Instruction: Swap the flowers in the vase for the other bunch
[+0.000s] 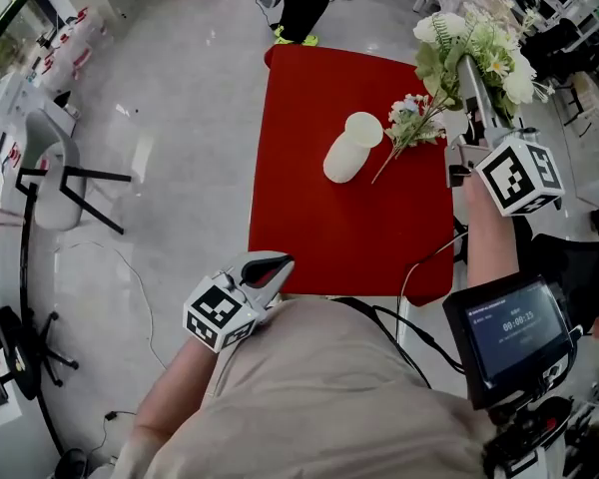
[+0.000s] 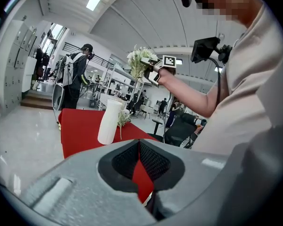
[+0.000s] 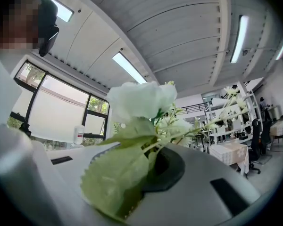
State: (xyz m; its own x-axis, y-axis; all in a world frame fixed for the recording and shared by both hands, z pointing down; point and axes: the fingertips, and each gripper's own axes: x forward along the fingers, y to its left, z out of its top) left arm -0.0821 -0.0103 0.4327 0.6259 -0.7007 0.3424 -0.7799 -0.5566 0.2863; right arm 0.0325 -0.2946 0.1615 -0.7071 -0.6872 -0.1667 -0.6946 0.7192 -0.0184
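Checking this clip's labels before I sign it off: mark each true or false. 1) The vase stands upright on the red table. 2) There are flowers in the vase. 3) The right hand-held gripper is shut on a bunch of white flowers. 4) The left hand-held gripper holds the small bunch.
1) True. The vase stands upright on the red table.
2) False. The mouth of the vase is empty.
3) True. The right hand-held gripper is shut on the bunch of white flowers, held up off the table.
4) False. The left hand-held gripper is shut and empty, close to the person's body; the small bunch lies on the table beside the vase.
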